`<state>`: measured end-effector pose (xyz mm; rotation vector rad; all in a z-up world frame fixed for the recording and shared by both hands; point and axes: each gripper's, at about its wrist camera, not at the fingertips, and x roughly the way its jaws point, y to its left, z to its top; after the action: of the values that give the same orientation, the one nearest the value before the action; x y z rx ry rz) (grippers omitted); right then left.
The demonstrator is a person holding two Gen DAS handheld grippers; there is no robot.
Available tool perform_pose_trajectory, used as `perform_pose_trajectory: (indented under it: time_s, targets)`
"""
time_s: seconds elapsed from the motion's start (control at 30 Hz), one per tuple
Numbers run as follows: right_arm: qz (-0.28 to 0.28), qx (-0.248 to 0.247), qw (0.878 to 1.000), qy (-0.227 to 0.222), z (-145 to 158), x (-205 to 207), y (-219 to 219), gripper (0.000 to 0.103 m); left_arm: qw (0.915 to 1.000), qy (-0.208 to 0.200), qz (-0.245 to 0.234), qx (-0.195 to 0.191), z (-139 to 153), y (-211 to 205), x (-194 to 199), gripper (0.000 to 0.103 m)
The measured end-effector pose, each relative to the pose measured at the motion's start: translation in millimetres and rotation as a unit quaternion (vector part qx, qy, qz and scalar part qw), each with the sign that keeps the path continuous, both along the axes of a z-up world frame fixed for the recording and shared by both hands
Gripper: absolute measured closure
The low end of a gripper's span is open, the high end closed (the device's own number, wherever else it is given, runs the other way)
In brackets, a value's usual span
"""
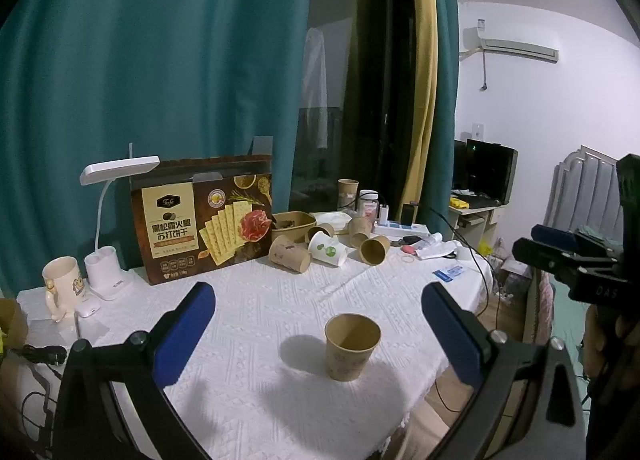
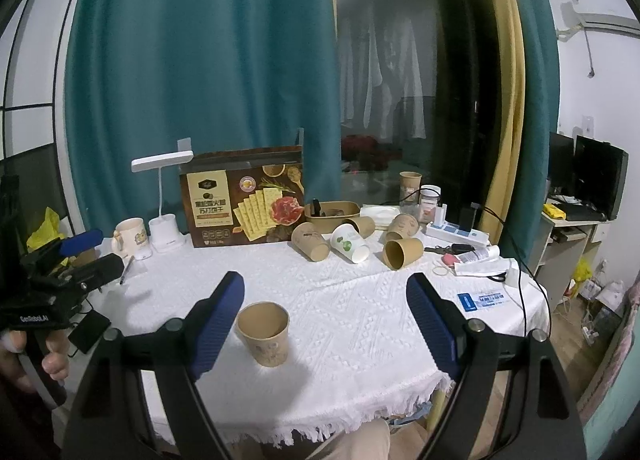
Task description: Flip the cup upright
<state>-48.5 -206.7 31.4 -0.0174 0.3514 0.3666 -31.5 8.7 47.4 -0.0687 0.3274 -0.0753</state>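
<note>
A brown paper cup (image 1: 351, 346) stands upright, mouth up, on the white tablecloth near the front edge; it also shows in the right wrist view (image 2: 265, 333). My left gripper (image 1: 318, 300) is open and empty, its blue pads well apart, with the cup just ahead between them. My right gripper (image 2: 326, 296) is open and empty; the cup stands by its left pad (image 2: 218, 324). Several paper cups lie on their sides further back, among them a brown one (image 1: 289, 254) and a white one (image 1: 329, 248).
A cracker box (image 1: 206, 219), desk lamp (image 1: 114, 175), mug (image 1: 62, 280), brown bowl (image 1: 294, 224) and power strip (image 1: 400, 228) stand at the table's back. The tablecloth (image 1: 272, 300) drops off at the front and right. The right gripper shows at the left view's right edge (image 1: 576, 264).
</note>
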Motion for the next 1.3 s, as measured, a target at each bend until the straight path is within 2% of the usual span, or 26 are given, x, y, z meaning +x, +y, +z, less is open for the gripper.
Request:
perform_pose_trajectory:
  time_s: [1.3]
  targets:
    - [0.003, -0.003, 1.0, -0.003, 1.9, 2.0, 5.2, 0.022, 1.0, 0.001, 0.003, -0.002, -2.5, 9.1, 8.3, 0.0]
